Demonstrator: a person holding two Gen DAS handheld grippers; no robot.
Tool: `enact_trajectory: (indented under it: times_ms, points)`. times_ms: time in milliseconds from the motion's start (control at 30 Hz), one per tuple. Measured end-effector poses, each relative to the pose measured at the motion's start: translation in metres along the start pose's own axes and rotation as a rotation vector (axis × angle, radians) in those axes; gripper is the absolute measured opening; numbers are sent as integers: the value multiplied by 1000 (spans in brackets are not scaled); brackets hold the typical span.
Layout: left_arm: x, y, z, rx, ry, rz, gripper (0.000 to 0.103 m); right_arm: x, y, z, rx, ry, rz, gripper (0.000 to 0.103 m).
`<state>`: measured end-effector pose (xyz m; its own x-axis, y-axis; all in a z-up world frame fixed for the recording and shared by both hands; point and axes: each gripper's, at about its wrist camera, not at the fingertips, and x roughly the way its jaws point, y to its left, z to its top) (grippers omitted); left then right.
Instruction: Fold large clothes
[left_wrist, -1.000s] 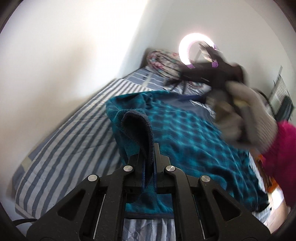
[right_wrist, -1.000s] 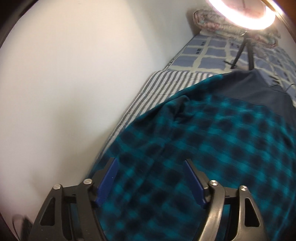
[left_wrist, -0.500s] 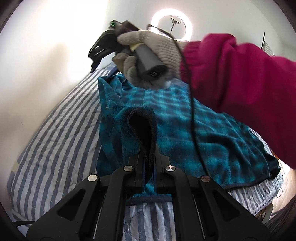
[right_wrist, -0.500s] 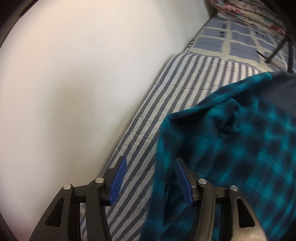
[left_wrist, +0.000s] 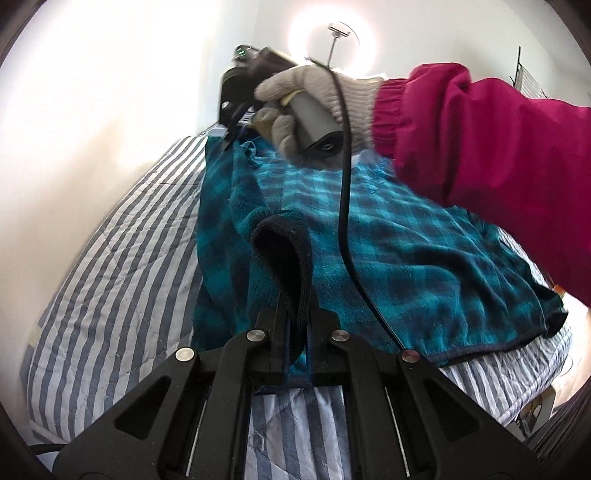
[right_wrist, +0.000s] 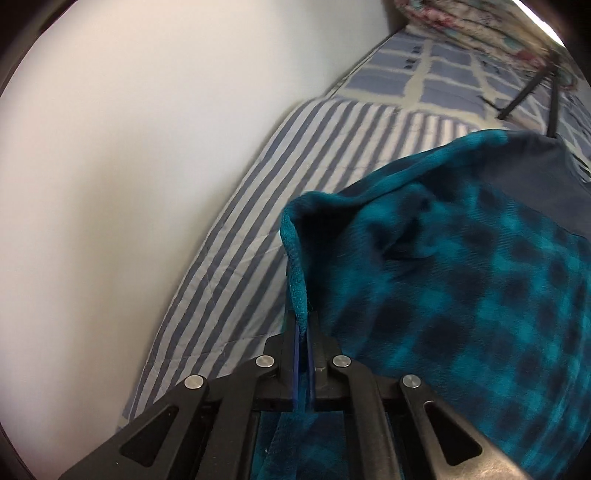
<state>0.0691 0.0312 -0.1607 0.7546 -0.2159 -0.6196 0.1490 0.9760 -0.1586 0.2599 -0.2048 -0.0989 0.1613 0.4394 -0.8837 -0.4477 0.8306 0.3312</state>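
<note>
Left wrist view: the left tongs (left_wrist: 297, 325) are clenched on a dark-trimmed fold of a teal plaid fleece garment (left_wrist: 424, 266), which lies spread across a blue-and-white striped bedsheet (left_wrist: 122, 280) on a bed set against a white wall (left_wrist: 92, 110). The pinched hem rises in a loop just ahead of the fingertips. Beyond it, a hand in a light knit glove (left_wrist: 314, 99), with a magenta sleeve (left_wrist: 480, 155) behind it, holds the right tongs (left_wrist: 231, 138) down at the garment's far edge; a black cable (left_wrist: 345, 221) trails from that tool over the fleece. A glowing ring light (left_wrist: 334, 48) stands at the far end of the bed.

Right wrist view: the right tongs (right_wrist: 303, 334) are closed tight on a thin edge of the same teal plaid garment (right_wrist: 461, 295), the fabric standing up in a ridge from between the blue pads (right_wrist: 295, 354). The rest of the fleece fills the right side of the view, with a plain navy panel (right_wrist: 535, 177) near its top. The striped bedsheet (right_wrist: 240, 258) runs along the wall on the left, meeting a checked blue cover (right_wrist: 436, 74) farther up, where black tripod legs (right_wrist: 524, 92) and a floral bundle of bedding (right_wrist: 461, 26) sit.
</note>
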Motion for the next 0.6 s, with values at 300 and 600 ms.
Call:
enact_trajectory:
  times_ms: [300,600]
  points:
    - [-8,-30,-13,103,61,-36,4,-55,-99,-47,150,-77,14,0]
    - [-46,-24,-26,65,90,-115,41,-37,-150,-97,180,8,-65,19]
